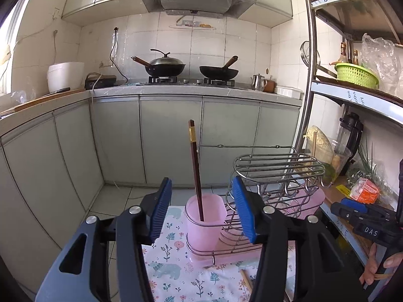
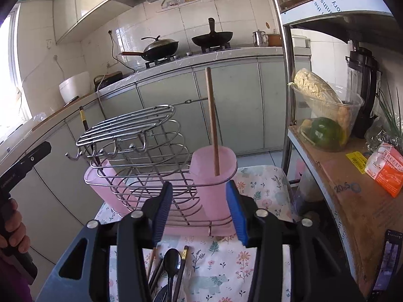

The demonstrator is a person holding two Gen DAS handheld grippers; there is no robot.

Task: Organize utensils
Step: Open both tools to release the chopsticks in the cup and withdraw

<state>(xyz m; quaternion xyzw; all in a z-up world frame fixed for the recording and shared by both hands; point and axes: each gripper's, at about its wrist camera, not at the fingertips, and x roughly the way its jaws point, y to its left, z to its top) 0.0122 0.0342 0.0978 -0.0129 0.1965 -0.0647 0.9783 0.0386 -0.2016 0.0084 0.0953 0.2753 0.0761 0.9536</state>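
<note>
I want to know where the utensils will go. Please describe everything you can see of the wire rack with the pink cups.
The wire rack is bent, shiny metal wire standing upright on a pink tray upon the floral cloth. A flat barred shelf tops it, with small hooks below. A translucent pink cup sits at each end: the right cup holds a light wooden chopstick, the left cup a dark chopstick. Both open grippers are apart from it.
</note>
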